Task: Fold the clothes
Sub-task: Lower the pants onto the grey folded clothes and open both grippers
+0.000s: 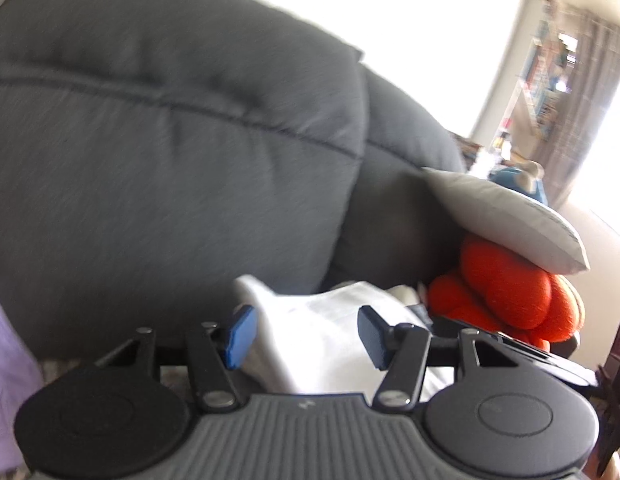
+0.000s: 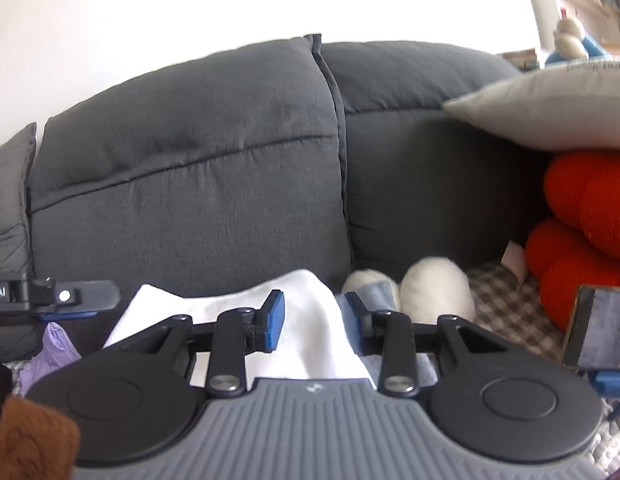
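My left jaws (image 1: 304,336) stand released, the blue pads (image 1: 240,336) wide apart, with the white cotton garment (image 1: 310,344) rising between them; its cloth lies against the left pad, while the right pad stands clear of it. My right jaws (image 2: 316,322) are parted too, and the same white cotton garment (image 2: 310,328) bulges up through the gap, close against the left pad (image 2: 273,320); whether the right pad touches it I cannot tell.

The garment lies on the seat of the dark grey fabric sofa (image 2: 190,184), just in front of its back cushions. To the garment's left in the right wrist view sits a crumpled lilac cloth (image 2: 56,344), and above that the tip of my left jaws shows. Just behind the garment to its right are two white fluffy rounded things (image 2: 434,288), resting on a grey checked cover (image 2: 506,304) spread over the seat. Further right of the garment sits an orange-red knotted plush cushion (image 1: 506,284), with a pale grey pillow (image 1: 510,220) lying on top of it. A phone on a holder (image 2: 594,326) stands right of the garment, in front of the orange cushion. Behind the garment the sofa's back cushions rise to a white wall (image 2: 190,8).
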`<state>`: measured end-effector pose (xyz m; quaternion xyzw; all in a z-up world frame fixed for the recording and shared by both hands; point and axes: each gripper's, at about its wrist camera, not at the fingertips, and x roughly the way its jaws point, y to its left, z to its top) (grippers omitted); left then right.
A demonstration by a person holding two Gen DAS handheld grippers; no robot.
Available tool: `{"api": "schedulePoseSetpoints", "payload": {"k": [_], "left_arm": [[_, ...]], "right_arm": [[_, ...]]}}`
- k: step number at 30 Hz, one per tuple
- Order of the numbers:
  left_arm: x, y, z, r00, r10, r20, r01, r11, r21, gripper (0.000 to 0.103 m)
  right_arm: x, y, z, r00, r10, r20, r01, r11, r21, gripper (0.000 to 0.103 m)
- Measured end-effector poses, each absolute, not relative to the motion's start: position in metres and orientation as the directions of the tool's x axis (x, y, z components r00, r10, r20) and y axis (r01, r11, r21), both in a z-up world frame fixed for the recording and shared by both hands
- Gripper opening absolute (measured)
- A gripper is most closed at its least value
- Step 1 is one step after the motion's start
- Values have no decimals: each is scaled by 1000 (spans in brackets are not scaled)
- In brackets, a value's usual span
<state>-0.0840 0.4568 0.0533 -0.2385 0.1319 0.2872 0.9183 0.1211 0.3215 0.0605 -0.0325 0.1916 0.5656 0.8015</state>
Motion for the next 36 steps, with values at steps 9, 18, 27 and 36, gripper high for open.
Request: {"api": "schedulePoseSetpoints", "payload": {"k": [9,18,27,36], "left_arm": [[-56,459,20,756,470,-456,-618,742,-260,45],[-51,455,6,736,491,-467,-627,754,-196,45],[-57,439,19,743,504,-441,-614,775,-148,50],[-52,424,3,696,553,-458,-631,775,-23,57]], "right_arm": [[118,339,33,213,881,-422,-937,307,167,36],[112,339,17,219,885,-412,-945,297,137,36],[112,328,22,234,892,-388,-936,314,157,40],[103,303,7,275,889,-367,-916,358,182,63]]}}
